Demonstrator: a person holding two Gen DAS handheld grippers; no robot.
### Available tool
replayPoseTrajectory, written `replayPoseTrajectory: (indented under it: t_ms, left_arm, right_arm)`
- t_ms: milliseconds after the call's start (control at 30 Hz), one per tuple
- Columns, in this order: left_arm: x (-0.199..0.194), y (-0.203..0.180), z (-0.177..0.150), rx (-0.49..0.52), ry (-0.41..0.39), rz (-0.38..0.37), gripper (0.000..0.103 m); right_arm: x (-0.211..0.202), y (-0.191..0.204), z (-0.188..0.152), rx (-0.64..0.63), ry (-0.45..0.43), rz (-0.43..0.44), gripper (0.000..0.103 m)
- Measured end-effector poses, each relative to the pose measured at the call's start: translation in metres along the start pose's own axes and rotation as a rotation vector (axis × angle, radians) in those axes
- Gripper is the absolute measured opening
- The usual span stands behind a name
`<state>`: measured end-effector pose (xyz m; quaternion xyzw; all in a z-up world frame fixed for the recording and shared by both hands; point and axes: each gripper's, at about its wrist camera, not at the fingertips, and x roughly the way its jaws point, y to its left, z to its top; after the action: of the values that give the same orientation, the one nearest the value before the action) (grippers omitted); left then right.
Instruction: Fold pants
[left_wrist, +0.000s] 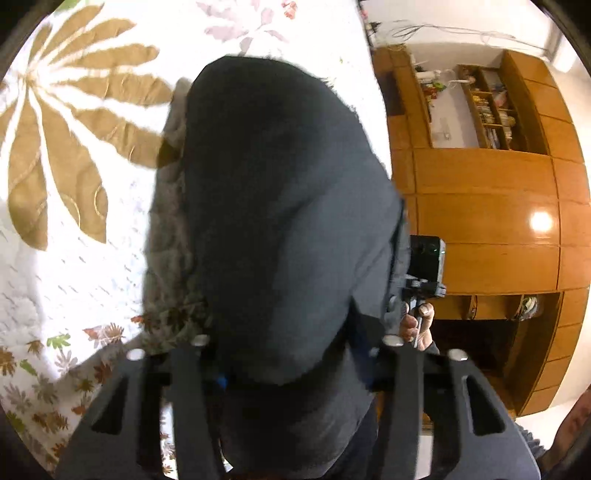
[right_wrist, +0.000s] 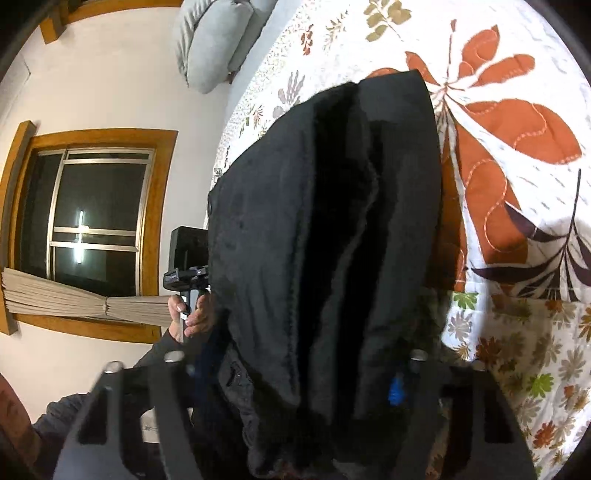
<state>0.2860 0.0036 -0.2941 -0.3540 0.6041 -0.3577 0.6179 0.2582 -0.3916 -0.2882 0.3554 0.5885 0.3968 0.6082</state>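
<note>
The dark grey-black pants (left_wrist: 280, 221) hang lifted over the bed and fill the middle of the left wrist view. My left gripper (left_wrist: 291, 376) is shut on the pants' edge, the cloth bunched between its fingers. In the right wrist view the pants (right_wrist: 332, 229) hang in long folds. My right gripper (right_wrist: 295, 384) is shut on the pants too. The right gripper's body and the hand that holds it show at the pants' right edge in the left view (left_wrist: 424, 280). The left one shows at the left edge in the right view (right_wrist: 188, 273). The fingertips are hidden by cloth.
A white floral quilt (left_wrist: 74, 184) covers the bed under the pants and shows in the right wrist view (right_wrist: 517, 147). A wooden wall cabinet with shelves (left_wrist: 480, 184) stands past the bed. A wood-framed window (right_wrist: 92, 221) and a grey cushion (right_wrist: 214, 40) lie on the other side.
</note>
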Motion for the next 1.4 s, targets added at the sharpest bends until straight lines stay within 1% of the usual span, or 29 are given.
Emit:
replayPoseTrajectory:
  t_ms: [33,133,267,400,533,600,633,700,800,900,967,1100,1233,1333,1400]
  left_arm:
    - [-0.003,-0.003,0.0,0.009,-0.012,-0.003,0.036]
    - [-0.01,-0.006,0.0,0.025,-0.034,-0.008,0.032]
    - [-0.019,-0.003,0.001,0.019,-0.049,-0.027,0.03]
    - [-0.039,-0.008,0.007,0.047,-0.073,-0.034,0.03]
    - [-0.064,-0.012,0.021,0.072,-0.113,-0.022,0.03]
    - [-0.083,-0.011,0.036,0.085,-0.146,-0.021,0.03]
    - [-0.09,-0.011,0.043,0.084,-0.158,-0.023,0.03]
    - [-0.11,-0.005,0.064,0.082,-0.189,-0.017,0.03]
    - [-0.132,0.002,0.093,0.086,-0.218,0.008,0.03]
    - [-0.154,0.016,0.126,0.084,-0.242,0.035,0.03]
    - [-0.161,0.025,0.141,0.074,-0.248,0.046,0.03]
    - [-0.172,0.056,0.169,0.045,-0.243,0.07,0.03]
    - [-0.175,0.086,0.18,0.008,-0.231,0.077,0.03]
    - [-0.175,0.1,0.181,-0.002,-0.223,0.07,0.031]
    - [-0.175,0.105,0.181,-0.005,-0.214,0.066,0.033]
  right_arm:
    - [0.0,0.003,0.0,-0.006,0.005,0.004,0.051]
    - [0.001,0.01,0.003,-0.016,0.005,0.018,0.044]
    - [0.002,0.019,0.009,-0.03,-0.007,0.039,0.042]
    - [0.004,0.028,0.019,-0.046,-0.011,0.045,0.042]
    - [0.014,0.045,0.042,-0.077,-0.012,0.051,0.042]
    - [0.025,0.058,0.061,-0.099,-0.016,0.057,0.042]
    - [0.032,0.065,0.076,-0.113,-0.016,0.053,0.042]
    - [0.044,0.075,0.098,-0.128,-0.018,0.051,0.042]
    - [0.068,0.092,0.139,-0.155,-0.013,0.039,0.042]
    - [0.093,0.104,0.179,-0.177,-0.004,0.022,0.042]
    - [0.111,0.108,0.204,-0.182,0.002,0.012,0.042]
    - [0.142,0.105,0.231,-0.169,0.021,-0.005,0.042]
    - [0.168,0.086,0.252,-0.128,0.035,-0.028,0.042]
    - [0.169,0.069,0.259,-0.098,0.034,-0.035,0.041]
    - [0.169,0.064,0.26,-0.095,0.045,-0.043,0.042]
